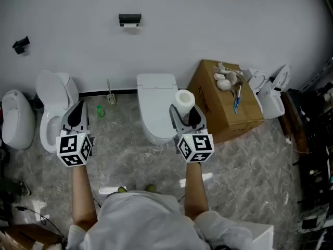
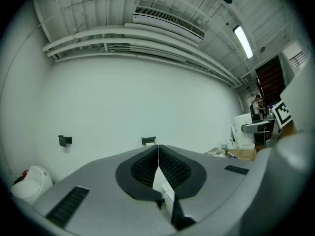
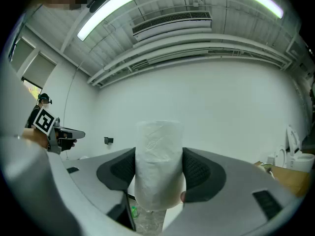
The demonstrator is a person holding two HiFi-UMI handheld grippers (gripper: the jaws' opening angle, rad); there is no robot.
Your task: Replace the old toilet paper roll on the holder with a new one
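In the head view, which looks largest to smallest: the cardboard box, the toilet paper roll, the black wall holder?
1. cardboard box
2. toilet paper roll and black wall holder: nearly alike; the roll is nearer the camera.

I'm in a lab's mock bathroom: loose toilets and a cardboard box along a white wall with a paper holder, strip lights overhead.

- You will find no words, numbers or brand names that can be read in any view.
- The cardboard box has a dark print on its side, too small and slanted to read.
- The marker cubes on your left hand-held gripper and right hand-held gripper show only black-and-white square patterns, with no letters or digits.
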